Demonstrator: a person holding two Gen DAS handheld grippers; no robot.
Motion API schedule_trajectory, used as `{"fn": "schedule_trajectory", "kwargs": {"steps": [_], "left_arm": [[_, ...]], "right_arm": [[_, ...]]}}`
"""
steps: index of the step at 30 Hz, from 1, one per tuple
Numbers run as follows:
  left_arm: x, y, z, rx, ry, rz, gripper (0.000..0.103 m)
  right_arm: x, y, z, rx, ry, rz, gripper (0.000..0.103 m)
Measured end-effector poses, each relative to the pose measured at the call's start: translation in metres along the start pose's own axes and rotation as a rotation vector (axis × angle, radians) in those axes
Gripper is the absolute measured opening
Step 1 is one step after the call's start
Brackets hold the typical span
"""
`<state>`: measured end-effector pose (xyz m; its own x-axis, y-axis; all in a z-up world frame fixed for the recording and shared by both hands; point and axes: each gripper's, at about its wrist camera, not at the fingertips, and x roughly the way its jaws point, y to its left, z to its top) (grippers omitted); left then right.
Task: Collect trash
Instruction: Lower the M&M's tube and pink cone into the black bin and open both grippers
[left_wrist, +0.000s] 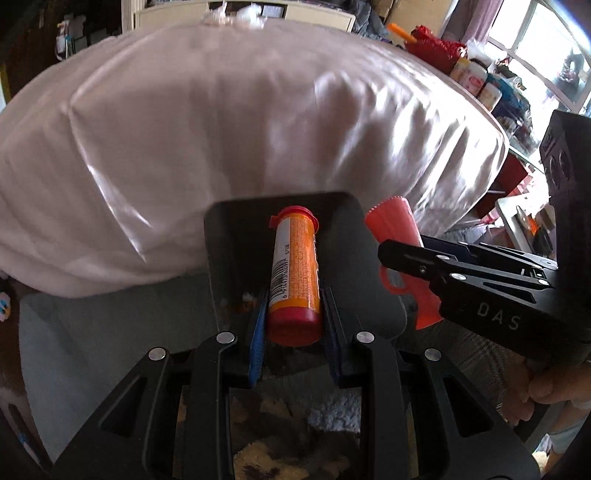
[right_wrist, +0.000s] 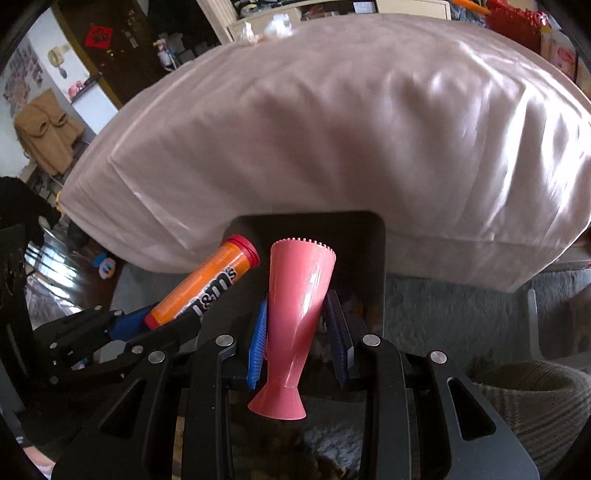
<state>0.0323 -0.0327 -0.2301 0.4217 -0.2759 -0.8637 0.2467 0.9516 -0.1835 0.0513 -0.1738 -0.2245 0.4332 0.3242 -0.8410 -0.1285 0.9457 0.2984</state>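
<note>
So we've got both pieces of trash in hand and we're parked right over the dark bin (left_wrist: 229, 236), which sits just past the tips of both tongs, in front of the big pink-sheeted bed (left_wrist: 258, 129). The left gripper (left_wrist: 293, 317) is clamped narrow on the orange candy tube (left_wrist: 293, 273), tube pointing straight out ahead of the jaws with its red cap toward the far bin wall. The right gripper (right_wrist: 299, 325) is squeezed on the pink cone-shaped cup (right_wrist: 299, 306), flared base hanging back toward the camera, toothed rim pointing at the bin. So the picking-up part looks done for these two, and what's left, as far as we can judge, is letting go so they drop in. There are a few crumby bits down in the bin near the left jaws, and some white wads way off at the far end of the bed that might be more trash, hard to say. View differences: the left cam shows the barcode side of the tube, the window shelf clutter and a hand on the right gripper's handle; the right cam shows the tube's logo side, the hanging brown jacket (right_wrist: 44, 136) and a striped basket (right_wrist: 535, 398) off to the right of the jaws.
</note>
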Motion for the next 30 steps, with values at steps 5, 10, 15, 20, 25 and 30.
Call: {"fn": "schedule_trajectory", "kwargs": {"steps": [5,10,15,20,25,30], "left_arm": [[0.010,0.006,-0.007,-0.009,0.025,0.005,0.026],[0.016,0.010,-0.005,-0.012,0.056,0.014,0.026],[0.015,0.013,-0.003,-0.007,0.057,0.029,0.043],[0.009,0.018,-0.001,-0.020,0.043,0.049,0.056],[-0.007,0.028,0.006,-0.037,0.012,0.094,0.078],[-0.034,0.035,0.023,-0.064,-0.053,0.108,0.086]], "right_arm": [[0.004,-0.002,-0.004,0.013,0.007,-0.018,0.031],[0.004,-0.002,-0.002,0.023,0.006,-0.023,0.033],[0.006,-0.006,0.002,0.055,-0.002,-0.015,0.057],[0.000,-0.013,0.004,0.087,-0.027,-0.021,0.074],[-0.023,-0.023,0.013,0.104,-0.113,-0.038,0.099],[-0.051,-0.024,0.032,0.095,-0.203,-0.023,0.099]]}}
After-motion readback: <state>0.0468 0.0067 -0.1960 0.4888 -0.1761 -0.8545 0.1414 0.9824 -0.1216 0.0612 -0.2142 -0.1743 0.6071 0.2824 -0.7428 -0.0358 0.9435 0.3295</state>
